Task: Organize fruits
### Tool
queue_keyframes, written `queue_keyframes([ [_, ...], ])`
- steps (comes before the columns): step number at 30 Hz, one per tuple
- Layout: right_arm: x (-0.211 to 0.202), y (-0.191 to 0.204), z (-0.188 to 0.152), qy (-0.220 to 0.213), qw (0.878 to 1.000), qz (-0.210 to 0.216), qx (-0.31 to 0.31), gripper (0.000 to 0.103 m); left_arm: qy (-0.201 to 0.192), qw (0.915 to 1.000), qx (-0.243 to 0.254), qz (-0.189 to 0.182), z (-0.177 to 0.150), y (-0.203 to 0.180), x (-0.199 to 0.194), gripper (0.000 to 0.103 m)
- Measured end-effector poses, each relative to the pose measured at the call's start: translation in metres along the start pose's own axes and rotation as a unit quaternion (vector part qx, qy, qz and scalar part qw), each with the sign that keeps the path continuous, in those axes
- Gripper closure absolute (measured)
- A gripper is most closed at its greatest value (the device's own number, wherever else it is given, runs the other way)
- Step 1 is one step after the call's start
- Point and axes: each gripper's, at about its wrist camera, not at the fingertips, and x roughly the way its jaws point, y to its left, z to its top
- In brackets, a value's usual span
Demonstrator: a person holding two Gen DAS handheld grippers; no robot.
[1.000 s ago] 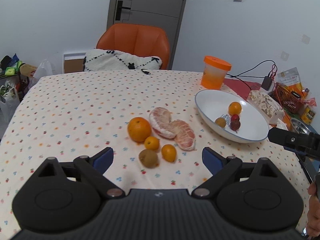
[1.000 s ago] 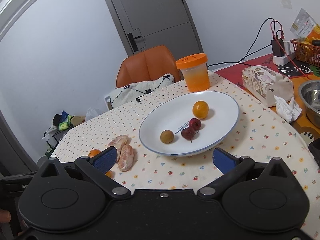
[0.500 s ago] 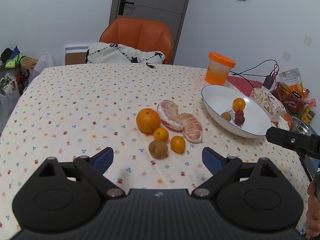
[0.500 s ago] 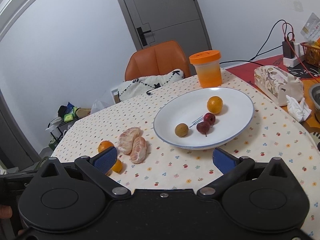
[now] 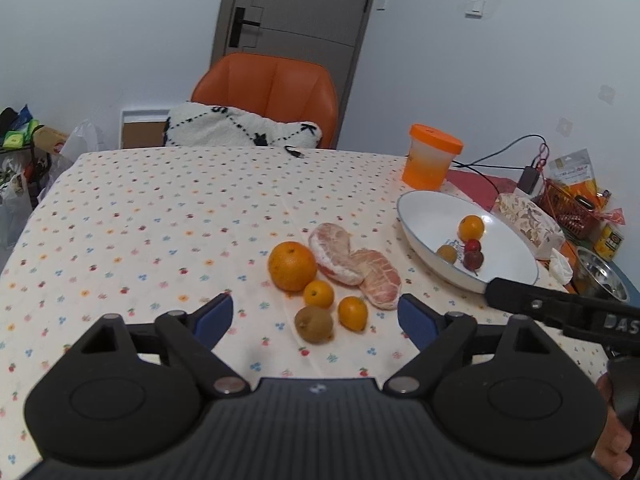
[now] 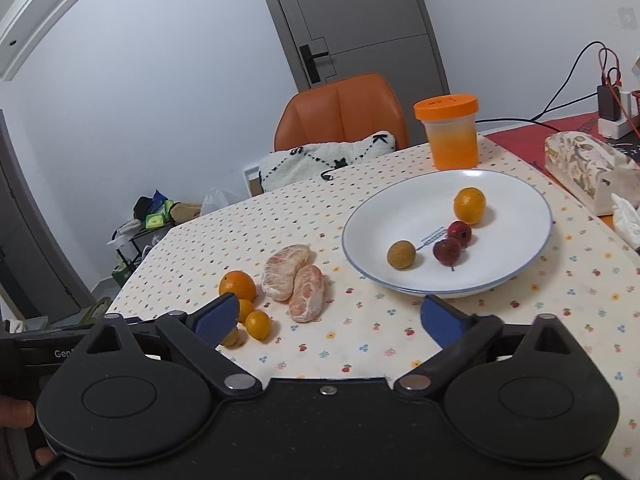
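Note:
On the dotted tablecloth lies a cluster of fruit: a large orange (image 5: 292,266), two small oranges (image 5: 319,294) (image 5: 352,312), a kiwi (image 5: 314,324) and two peeled pomelo pieces (image 5: 336,254) (image 5: 380,279). A white plate (image 6: 400,204) to their right holds a small orange (image 6: 469,205), a brown longan (image 6: 401,254) and two dark red fruits (image 6: 447,251). My left gripper (image 5: 316,318) hovers just short of the kiwi, jaws closing, nothing between the pads. My right gripper (image 6: 330,318) hangs before the plate and pomelo, jaws closing on nothing.
An orange-lidded jar (image 6: 450,136) stands behind the plate. A tissue box (image 6: 588,166), cables, a red basket (image 5: 568,208) and a steel bowl (image 5: 600,280) crowd the right side. An orange chair (image 5: 272,100) with a white cushion stands at the far edge.
Both grippers' blue pads have drawn a little closer together. The right view has swung left, bringing the loose oranges and pomelo further into view. The left view has pulled back slightly.

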Motion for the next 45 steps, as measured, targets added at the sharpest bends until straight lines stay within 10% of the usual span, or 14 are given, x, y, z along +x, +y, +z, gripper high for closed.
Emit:
queue_keyframes([
  [18,0.028,-0.015,-0.003,0.029,0.999,0.02,0.03,0.05,0.031,0.9983,0.04,-0.03,0.007,-0.02,0.044,0.066],
  [36,0.048,-0.022,0.001,0.039,0.997,0.032,0.054,0.058,0.105,0.9865,0.119,-0.041,0.009,-0.03,0.083,0.081],
  [45,0.065,-0.013,0.001,0.055,0.997,0.035,0.044,0.058,0.077,0.9907,0.105,-0.039,0.016,-0.023,0.07,0.081],
])
